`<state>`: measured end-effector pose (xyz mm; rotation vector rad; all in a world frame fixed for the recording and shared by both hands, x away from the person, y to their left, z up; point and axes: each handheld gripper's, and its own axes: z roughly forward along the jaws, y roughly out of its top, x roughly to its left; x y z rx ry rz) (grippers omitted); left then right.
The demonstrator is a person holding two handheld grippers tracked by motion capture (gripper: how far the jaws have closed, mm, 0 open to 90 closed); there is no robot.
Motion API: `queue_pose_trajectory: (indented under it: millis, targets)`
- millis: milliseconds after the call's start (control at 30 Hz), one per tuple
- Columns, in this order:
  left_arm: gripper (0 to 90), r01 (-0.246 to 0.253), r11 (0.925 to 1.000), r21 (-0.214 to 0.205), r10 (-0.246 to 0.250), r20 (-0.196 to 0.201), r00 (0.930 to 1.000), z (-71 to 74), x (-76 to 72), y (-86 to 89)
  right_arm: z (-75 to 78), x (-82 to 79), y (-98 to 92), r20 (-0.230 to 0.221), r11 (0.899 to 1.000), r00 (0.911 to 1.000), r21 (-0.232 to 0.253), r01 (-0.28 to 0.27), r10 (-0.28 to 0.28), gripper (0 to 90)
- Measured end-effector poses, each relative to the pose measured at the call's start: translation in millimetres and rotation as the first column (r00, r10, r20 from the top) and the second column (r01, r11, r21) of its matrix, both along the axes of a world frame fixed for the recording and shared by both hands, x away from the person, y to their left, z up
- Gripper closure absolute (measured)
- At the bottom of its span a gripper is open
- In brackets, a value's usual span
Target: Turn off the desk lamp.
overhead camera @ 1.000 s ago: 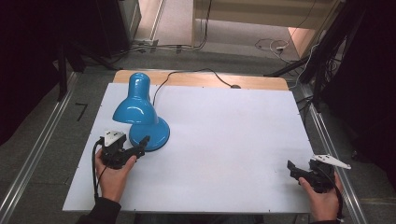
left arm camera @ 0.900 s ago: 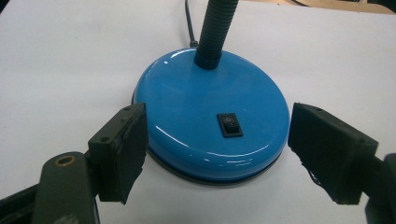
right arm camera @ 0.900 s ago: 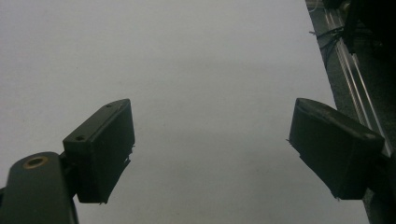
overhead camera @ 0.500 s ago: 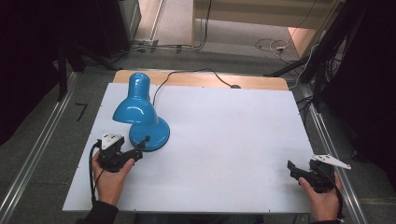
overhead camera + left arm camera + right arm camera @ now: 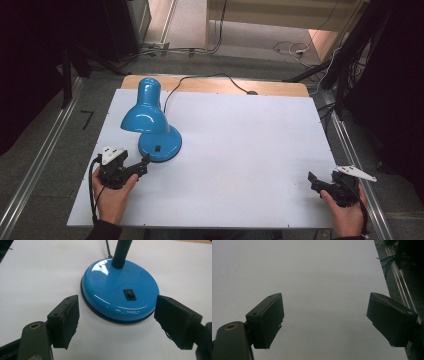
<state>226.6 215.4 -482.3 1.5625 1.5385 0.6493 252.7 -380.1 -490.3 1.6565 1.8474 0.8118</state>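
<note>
Blue desk lamp [image 5: 150, 122] at ten o'clock on the white table [image 5: 240, 150], black switch [image 5: 130, 294] on its base. My left gripper [image 5: 142, 165], seven o'clock, jaws spread wide just short of the base. My right gripper [image 5: 312, 179], four o'clock, jaws apart, empty.

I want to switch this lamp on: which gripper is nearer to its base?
Left. The left gripper sits open just short of the lamp base, not touching it. The right gripper is far across the table, near its right edge.
</note>
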Motion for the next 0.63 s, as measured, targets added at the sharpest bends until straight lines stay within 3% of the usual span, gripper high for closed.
queue_pose_trajectory:
  millis: [400,533,633]
  targets:
    - [20.7,-0.039,0.9992,0.002,0.039,-0.013,0.9991,-1.9,-13.8,16.2,0.2,-0.3,0.1,0.000,1.000,1.0000,-0.001,-0.002,0.002,12.7]
    - [17.9,-0.070,0.9974,0.013,0.071,-0.040,0.9967,-7.2,-17.5,22.9,1.0,-1.0,0.8,0.002,1.000,1.0000,0.003,0.002,-0.002,12.6]
    - [12.6,-0.079,0.9964,0.032,0.081,-0.085,0.9930,-14.4,-17.8,26.4,1.2,-0.8,0.5,0.005,1.000,1.0000,0.000,0.001,-0.001,12.7]
